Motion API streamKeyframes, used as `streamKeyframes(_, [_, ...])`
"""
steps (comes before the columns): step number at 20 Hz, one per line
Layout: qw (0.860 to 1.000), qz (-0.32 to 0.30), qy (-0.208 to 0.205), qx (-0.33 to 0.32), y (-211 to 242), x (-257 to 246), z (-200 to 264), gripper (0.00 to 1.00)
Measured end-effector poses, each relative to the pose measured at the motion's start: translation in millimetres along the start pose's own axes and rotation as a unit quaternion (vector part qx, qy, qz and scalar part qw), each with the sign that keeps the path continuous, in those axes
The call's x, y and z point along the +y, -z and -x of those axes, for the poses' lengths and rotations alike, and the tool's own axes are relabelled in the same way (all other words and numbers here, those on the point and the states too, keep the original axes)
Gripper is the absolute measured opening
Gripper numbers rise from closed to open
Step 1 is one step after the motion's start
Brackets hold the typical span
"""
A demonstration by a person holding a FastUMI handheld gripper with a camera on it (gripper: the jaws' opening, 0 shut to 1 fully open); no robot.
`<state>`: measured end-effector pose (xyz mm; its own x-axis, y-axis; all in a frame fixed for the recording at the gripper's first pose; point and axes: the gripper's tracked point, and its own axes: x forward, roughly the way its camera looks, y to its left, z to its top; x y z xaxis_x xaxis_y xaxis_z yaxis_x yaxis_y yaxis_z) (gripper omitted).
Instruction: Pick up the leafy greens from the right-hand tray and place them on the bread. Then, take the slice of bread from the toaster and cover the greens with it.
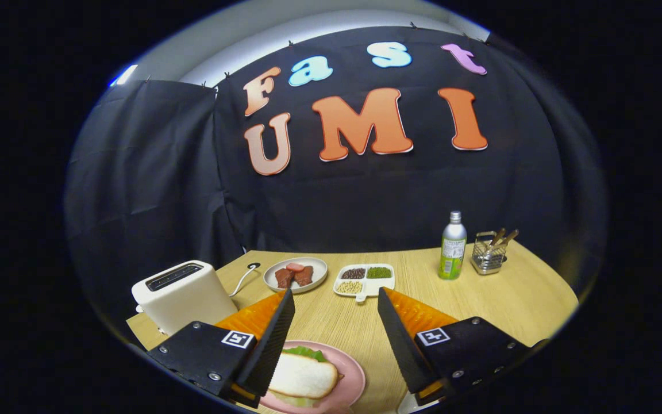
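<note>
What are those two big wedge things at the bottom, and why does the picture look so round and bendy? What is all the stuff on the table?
Those two wedges are the fingers of a gripper, a pinching tool that a person holds in a hand. A small camera rides on it and looks forward along the fingers. Its lens bends everything into a round shape.

The fingers are spread apart now and hold nothing.

Down between them is a pink plate with a sandwich: a slice of bread on top, and green leaves peeking out behind it.

Next to the near finger stands a white toaster. Farther back on the wooden table are a plate of meat pieces, a white dish of beans in separate sections, a green bottle and a wire basket with sticks in it.
</note>
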<state>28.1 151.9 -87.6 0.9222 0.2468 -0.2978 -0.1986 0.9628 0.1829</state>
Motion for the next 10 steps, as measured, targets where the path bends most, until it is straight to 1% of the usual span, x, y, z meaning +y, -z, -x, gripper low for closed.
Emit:
streamKeyframes(1, [1.0, 0.008, 0.005, -0.018, -8.1, -1.1, 1.8, 0.9])
streamKeyframes(5, [0.995, 0.047, 0.028, -0.083, -39.0, -2.4, 13.0, 0.95])
streamKeyframes(8, [0.988, 0.081, 0.047, -0.124, -58.1, -0.7, 22.9, 0.97])
streamKeyframes(10, [0.983, 0.104, 0.047, -0.143, -66.3, 7.3, 27.8, 0.97])
